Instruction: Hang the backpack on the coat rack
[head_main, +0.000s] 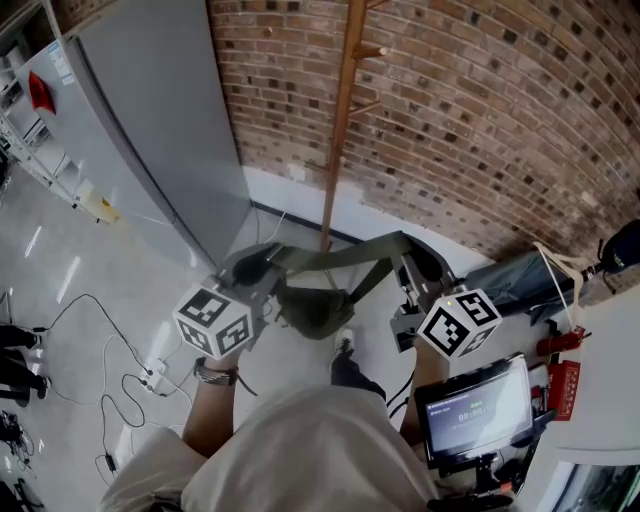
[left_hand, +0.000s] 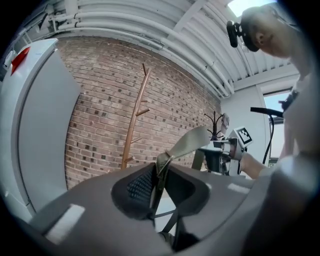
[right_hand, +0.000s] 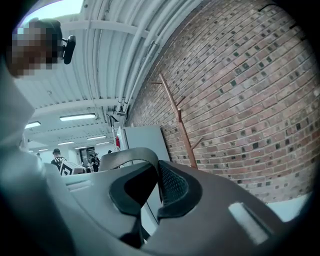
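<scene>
An olive green backpack (head_main: 315, 310) hangs in front of me from its strap (head_main: 340, 258), which stretches between both grippers. My left gripper (head_main: 258, 262) is shut on the strap's left end, and the band (left_hand: 187, 142) runs from its jaws (left_hand: 159, 175) toward the other gripper (left_hand: 220, 152). My right gripper (head_main: 418, 262) is shut on the right end, where the strap (right_hand: 127, 154) curls out of its jaws (right_hand: 156, 180). The wooden coat rack (head_main: 340, 130) stands just beyond the bag against the brick wall, its pegs above strap height (left_hand: 134, 117) (right_hand: 181, 125).
A tall grey cabinet (head_main: 150, 120) stands left of the rack. Cables (head_main: 110, 370) lie on the floor at the left. A screen (head_main: 475, 405), red items (head_main: 565, 380) and a grey bag (head_main: 510, 285) are at the right. A black coat stand (left_hand: 215, 122) is farther off.
</scene>
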